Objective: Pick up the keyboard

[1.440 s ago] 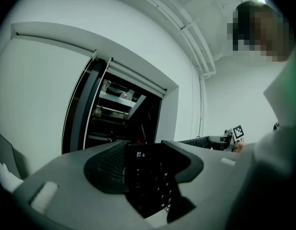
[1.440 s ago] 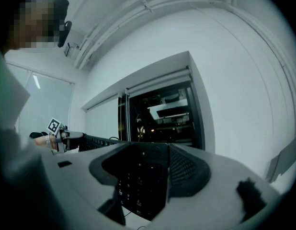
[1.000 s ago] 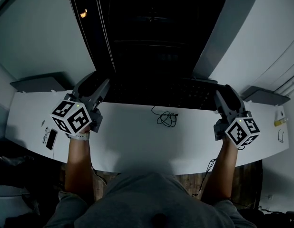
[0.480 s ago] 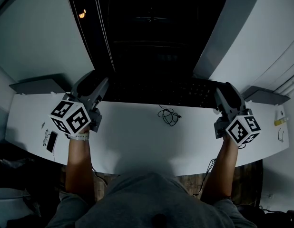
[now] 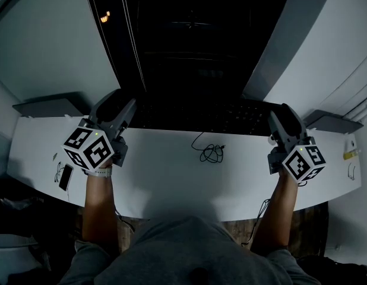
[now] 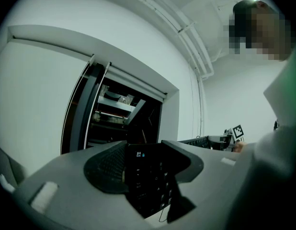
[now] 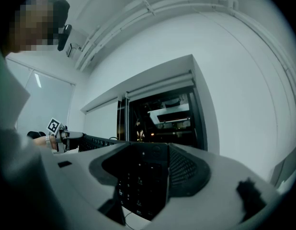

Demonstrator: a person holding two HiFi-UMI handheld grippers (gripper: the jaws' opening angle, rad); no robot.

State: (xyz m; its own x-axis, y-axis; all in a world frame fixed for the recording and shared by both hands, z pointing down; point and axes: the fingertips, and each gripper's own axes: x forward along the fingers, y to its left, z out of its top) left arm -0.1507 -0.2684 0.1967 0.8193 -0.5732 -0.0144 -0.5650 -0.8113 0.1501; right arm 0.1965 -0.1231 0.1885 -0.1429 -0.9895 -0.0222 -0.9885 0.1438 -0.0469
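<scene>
dark rack opening (image 5: pixel 189 46) behind the desk (image 5: pixel 165 180) is showing shelves with some gear on them in both gripper views. too dim to say what the gear is. one small orange light (image 5: pixel 104 18) is glowing at the opening's upper left.

keyboard (image 5: pixel 231 119) is sitting along the desk's back edge, right in front of the rack. it's black and running left to right between the two grippers. can't tell whether it's touching the desk or just clear of it.

left gripper (image 5: pixel 129 104) is clamping the keyboard's left end. in the left gripper view the end with the esc key is filling the gap, and a textured pad is pressing on each side of it. jaws are only as far apart as the keyboard is thick.

right gripper (image 5: pixel 277 116) is doing the same on the right end. the right gripper view is showing key rows between the pads, with both jaws closed against the keyboard.

both grippers are pointing away from the person toward the rack, marker cubes facing up, forearms coming in from below.

thin black cable (image 5: pixel 208 151) is lying in a loose coil on the desk between the grippers, just in front of the keyboard. phone (image 5: pixel 63 175) is lying near the desk's left end, well apart from the keyboard.
</scene>
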